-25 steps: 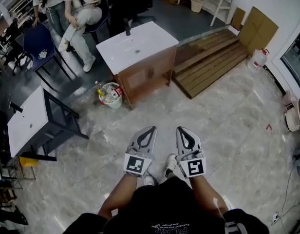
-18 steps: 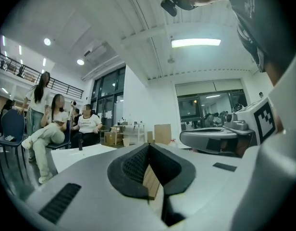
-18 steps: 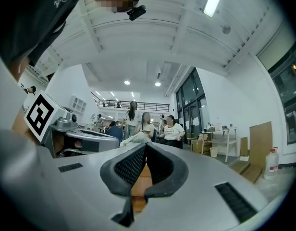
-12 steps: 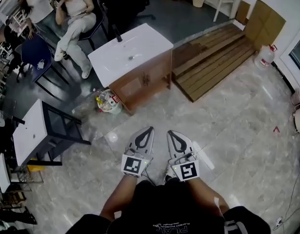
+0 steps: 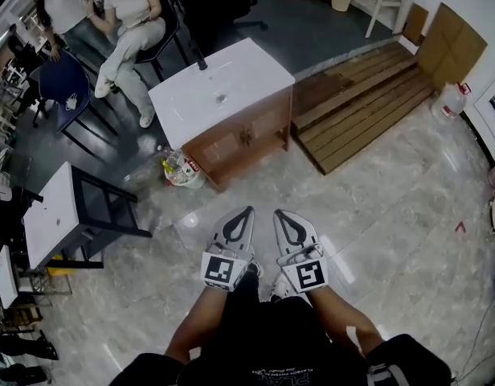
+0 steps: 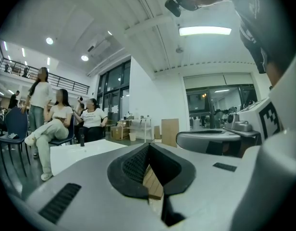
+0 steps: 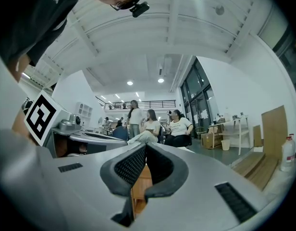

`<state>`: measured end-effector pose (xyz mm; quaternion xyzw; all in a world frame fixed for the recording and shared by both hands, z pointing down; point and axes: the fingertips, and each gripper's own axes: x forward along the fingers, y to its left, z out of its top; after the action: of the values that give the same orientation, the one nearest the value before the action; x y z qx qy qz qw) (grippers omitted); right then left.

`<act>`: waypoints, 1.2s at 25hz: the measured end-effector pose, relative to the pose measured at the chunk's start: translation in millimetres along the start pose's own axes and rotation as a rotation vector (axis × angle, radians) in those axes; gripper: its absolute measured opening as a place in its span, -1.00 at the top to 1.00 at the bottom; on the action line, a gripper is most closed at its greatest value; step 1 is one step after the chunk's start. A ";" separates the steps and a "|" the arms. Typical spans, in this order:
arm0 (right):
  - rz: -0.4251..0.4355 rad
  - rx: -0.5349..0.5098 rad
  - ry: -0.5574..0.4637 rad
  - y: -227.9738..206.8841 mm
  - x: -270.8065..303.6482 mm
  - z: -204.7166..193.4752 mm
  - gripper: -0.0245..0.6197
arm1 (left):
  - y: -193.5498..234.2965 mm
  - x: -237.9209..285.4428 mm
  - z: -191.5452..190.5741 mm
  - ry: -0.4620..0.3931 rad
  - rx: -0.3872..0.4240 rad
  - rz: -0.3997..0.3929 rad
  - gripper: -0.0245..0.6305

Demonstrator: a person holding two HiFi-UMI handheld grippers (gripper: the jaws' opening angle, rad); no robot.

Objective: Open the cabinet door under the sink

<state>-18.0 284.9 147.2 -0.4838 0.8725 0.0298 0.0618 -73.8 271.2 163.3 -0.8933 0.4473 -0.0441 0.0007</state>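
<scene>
Cabinet door (image 5: 246,137) under white sink (image 5: 219,87) shut, well ahead of both tools across marble floor (image 5: 392,207). Left tool (image 5: 244,213), right tool (image 5: 280,215) side by side, each with jaws pressed together, holding nothing.

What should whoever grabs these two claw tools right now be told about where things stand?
Left gripper: shut, nothing in it.
Right gripper: jaws together, also empty.
Both are held side by side, pointing toward the wooden cabinet. It stands some way off across the marble floor, under the white sink. A waste bin sits at its left corner.
Done: nothing yet. The doors look closed, with the handles at the middle of the front.
Left: walk up, take a handle, pull a door open.
</scene>
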 end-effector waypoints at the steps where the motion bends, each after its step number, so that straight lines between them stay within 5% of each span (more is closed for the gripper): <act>1: 0.000 0.007 0.003 -4.1 8.3 -3.1 0.86 | 6.5 5.3 -2.2 -0.001 0.000 0.005 0.86; 19: -0.038 -0.042 0.128 -58.8 187.4 -70.5 0.86 | 166.8 116.8 -57.2 0.029 -0.094 0.018 0.86; 30: -0.032 -0.032 0.192 -79.5 255.0 -121.8 0.86 | 215.4 164.1 -114.8 0.066 -0.126 0.038 0.86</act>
<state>-93.8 14.7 233.7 -0.4992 0.8660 -0.0038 -0.0296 -157.3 15.2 281.7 -0.8810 0.4657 -0.0455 -0.0694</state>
